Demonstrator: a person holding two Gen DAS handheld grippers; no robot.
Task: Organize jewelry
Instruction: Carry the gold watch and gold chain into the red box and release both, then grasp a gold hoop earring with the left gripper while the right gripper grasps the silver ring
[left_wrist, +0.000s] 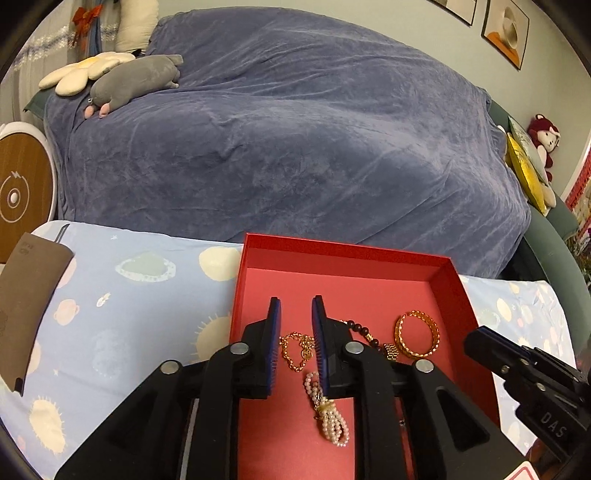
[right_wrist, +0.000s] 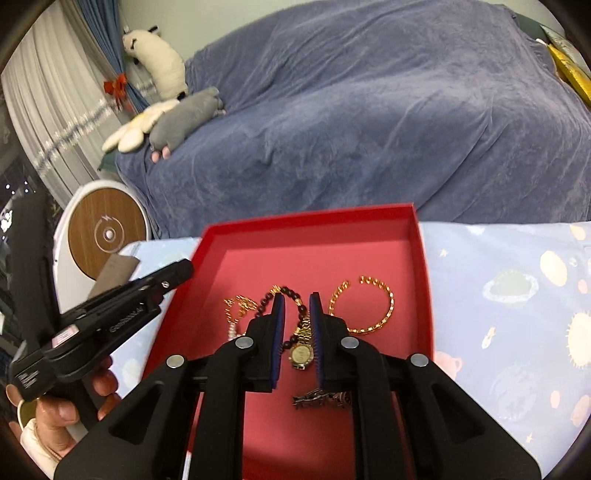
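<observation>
Right wrist view: right claw (right_wrist: 295, 306) gapes, empty, over a watch (right_wrist: 301, 354) tangled among beads (right_wrist: 291, 299), risking snagging both.

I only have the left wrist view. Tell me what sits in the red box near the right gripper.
Observer: A small gold watch lies between the right gripper fingers, untouched.
Operator: Report anything nearer than that.
Observer: A dark metallic piece lies on the red box floor, closer to the camera.
Operator: Describe the gold bangle.
Observer: It is an open cuff, with its gap toward the far wall.
</observation>
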